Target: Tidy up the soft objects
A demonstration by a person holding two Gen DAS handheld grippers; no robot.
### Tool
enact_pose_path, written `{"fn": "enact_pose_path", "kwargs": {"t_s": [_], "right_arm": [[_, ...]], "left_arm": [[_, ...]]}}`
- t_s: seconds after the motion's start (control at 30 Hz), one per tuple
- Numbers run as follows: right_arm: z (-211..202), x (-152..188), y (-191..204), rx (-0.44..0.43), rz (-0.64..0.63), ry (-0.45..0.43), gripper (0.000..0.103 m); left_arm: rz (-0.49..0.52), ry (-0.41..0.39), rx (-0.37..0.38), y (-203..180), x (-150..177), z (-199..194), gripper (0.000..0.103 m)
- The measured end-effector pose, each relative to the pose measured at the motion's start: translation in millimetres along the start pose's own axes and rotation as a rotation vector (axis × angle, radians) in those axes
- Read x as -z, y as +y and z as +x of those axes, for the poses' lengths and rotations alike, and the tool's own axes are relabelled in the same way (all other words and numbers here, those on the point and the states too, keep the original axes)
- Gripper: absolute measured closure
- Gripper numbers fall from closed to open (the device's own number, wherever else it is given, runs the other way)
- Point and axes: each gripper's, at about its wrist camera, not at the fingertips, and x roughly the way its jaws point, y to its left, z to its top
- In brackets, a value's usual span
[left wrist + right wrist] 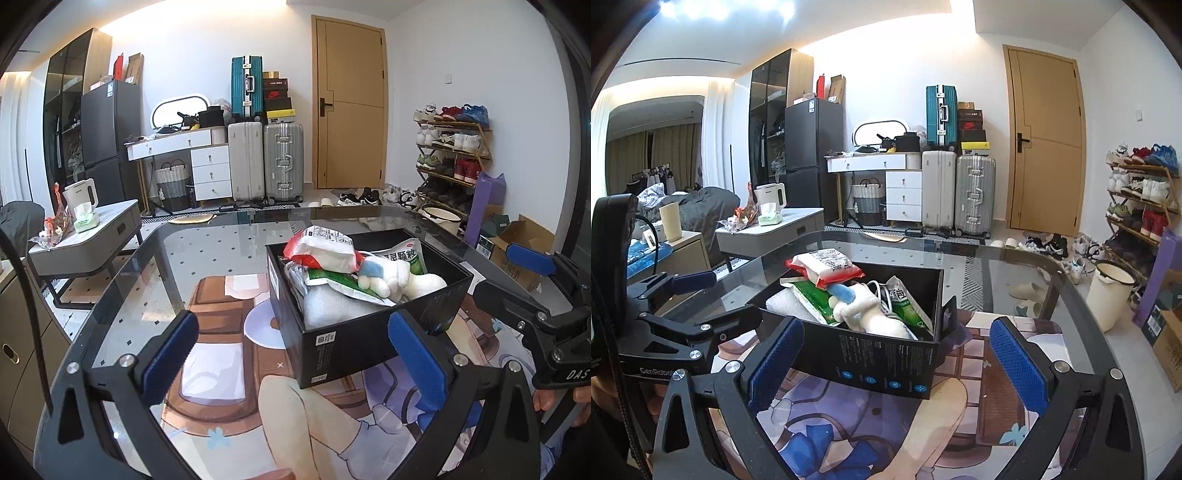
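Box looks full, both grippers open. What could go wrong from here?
1. The red-and-white packet sits on top of the heap at the black box rim; a nudge may tip it out.
2. The plush toy overlaps the green packets; grabbing one may drag the other.

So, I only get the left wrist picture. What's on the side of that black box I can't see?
Observer: That side of the black box carries a row of round blue icons.
Visitor: And further left in the room?
Observer: A bed with a rumpled grey duvet stands there.
Visitor: Anything in front of it?
Observer: A tall beige cup stands on a low cabinet.
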Motion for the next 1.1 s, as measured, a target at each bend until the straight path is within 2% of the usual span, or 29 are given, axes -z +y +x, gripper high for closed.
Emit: {"fn": "enact_pose_path", "kwargs": {"t_s": [0.27,1.1], "right_arm": [[-1.5,0.7,-0.8,0.002,-0.001,-0.013,0.001],[-1.7,1.2,-0.6,0.001,-0.001,-0.012,0.001]], "left_arm": [[-0.009,0.035,-0.004,0.3,-1.2,5.7,0.000],[-0.017,0.029,0.001,0.6,-1.9,4.8,0.000]]}}
